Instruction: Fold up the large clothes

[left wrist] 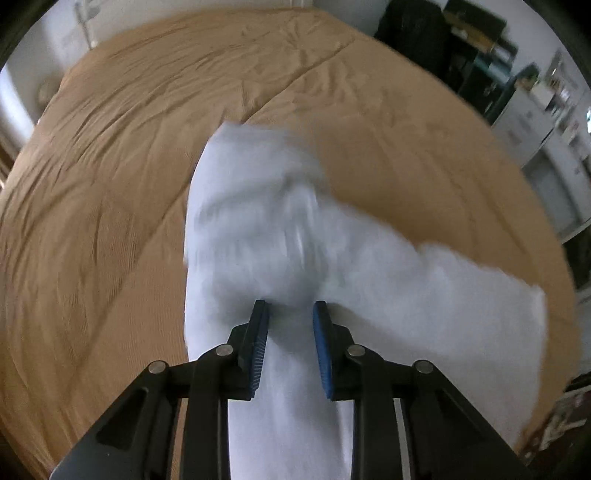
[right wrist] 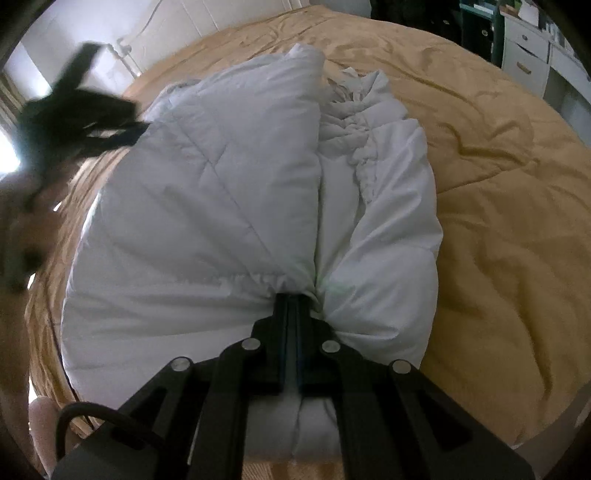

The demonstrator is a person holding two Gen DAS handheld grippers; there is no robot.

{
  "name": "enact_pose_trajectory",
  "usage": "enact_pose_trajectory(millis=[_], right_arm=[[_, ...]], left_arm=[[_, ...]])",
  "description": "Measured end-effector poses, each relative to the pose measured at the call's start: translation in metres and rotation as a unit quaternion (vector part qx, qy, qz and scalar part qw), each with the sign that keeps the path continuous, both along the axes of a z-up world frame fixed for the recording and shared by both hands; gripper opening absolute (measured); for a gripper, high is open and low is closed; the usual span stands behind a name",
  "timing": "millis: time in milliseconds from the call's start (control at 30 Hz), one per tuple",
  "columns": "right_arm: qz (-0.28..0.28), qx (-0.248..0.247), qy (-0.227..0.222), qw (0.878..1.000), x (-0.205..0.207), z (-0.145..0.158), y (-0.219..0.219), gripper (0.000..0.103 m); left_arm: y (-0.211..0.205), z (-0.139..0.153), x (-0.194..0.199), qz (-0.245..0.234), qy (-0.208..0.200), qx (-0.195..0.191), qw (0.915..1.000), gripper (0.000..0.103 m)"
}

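A white quilted puffer jacket [right wrist: 221, 203] lies bunched on a tan bed cover [right wrist: 498, 221], with one panel folded over its middle. My right gripper [right wrist: 294, 297] is shut on the gathered hem at the jacket's near edge. My left gripper [left wrist: 291, 308] points steeply down, and a blurred fold of the white jacket [left wrist: 258, 221] fills the narrow gap between its blue pads [left wrist: 260, 339], which pinch it. In the right wrist view the left gripper [right wrist: 122, 129] is a dark blur at the jacket's far left edge.
The tan bed cover [left wrist: 110, 166] spreads wide around the jacket. Dark shelving [left wrist: 480, 55] and white drawers [right wrist: 528, 55] stand beyond the bed's far right side. A pale wall [right wrist: 184, 33] runs behind the bed. A blurred hand [right wrist: 26, 221] shows at the left.
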State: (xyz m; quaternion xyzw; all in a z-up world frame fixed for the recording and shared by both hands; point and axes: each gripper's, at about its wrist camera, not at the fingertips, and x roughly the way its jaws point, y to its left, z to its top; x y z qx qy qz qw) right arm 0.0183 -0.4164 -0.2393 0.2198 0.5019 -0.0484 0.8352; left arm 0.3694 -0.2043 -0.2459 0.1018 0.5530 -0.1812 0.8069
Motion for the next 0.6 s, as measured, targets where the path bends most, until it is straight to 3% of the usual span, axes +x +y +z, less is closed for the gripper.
enact_pose_trajectory(millis=[100, 167, 233, 267, 300, 367, 400, 433, 500, 600], right_arm=[[-0.012, 0.031, -0.007, 0.999, -0.002, -0.005, -0.007, 0.001], [-0.019, 0.046, -0.008, 0.999, -0.002, -0.008, -0.01, 0.001], [-0.021, 0.048, -0.009, 0.999, -0.002, -0.008, -0.011, 0.001], [-0.022, 0.047, -0.008, 0.999, -0.003, -0.008, -0.01, 0.001], [-0.023, 0.046, -0.009, 0.999, -0.003, -0.008, -0.01, 0.001], [-0.023, 0.045, -0.009, 0.999, -0.002, -0.009, -0.009, 0.001], [-0.024, 0.046, -0.009, 0.999, -0.002, -0.01, -0.009, 0.001], [-0.025, 0.051, -0.011, 0.998, -0.002, -0.01, -0.009, 0.001], [-0.033, 0.066, -0.013, 0.997, -0.002, -0.009, -0.011, 0.001], [-0.041, 0.074, -0.016, 0.996, -0.005, -0.002, -0.015, 0.002]], left_arm=[[-0.009, -0.01, 0.043, 0.004, 0.011, 0.021, 0.9997, 0.025], [-0.012, -0.017, 0.071, 0.019, -0.009, 0.073, 0.9971, 0.025], [-0.017, -0.018, 0.09, 0.025, -0.053, 0.151, 0.9868, 0.025], [-0.014, -0.018, 0.1, 0.035, -0.081, 0.203, 0.9753, 0.025], [-0.009, -0.016, 0.106, 0.042, -0.089, 0.22, 0.9706, 0.026], [0.018, 0.003, 0.113, 0.071, -0.09, 0.185, 0.976, 0.026], [0.031, 0.012, 0.111, 0.079, -0.086, 0.153, 0.9813, 0.033], [0.047, 0.022, 0.106, 0.085, -0.078, 0.112, 0.9869, 0.052], [0.081, 0.039, 0.082, 0.083, -0.067, 0.03, 0.9939, 0.071], [0.1, 0.053, 0.025, 0.053, -0.063, -0.013, 0.9965, 0.071]])
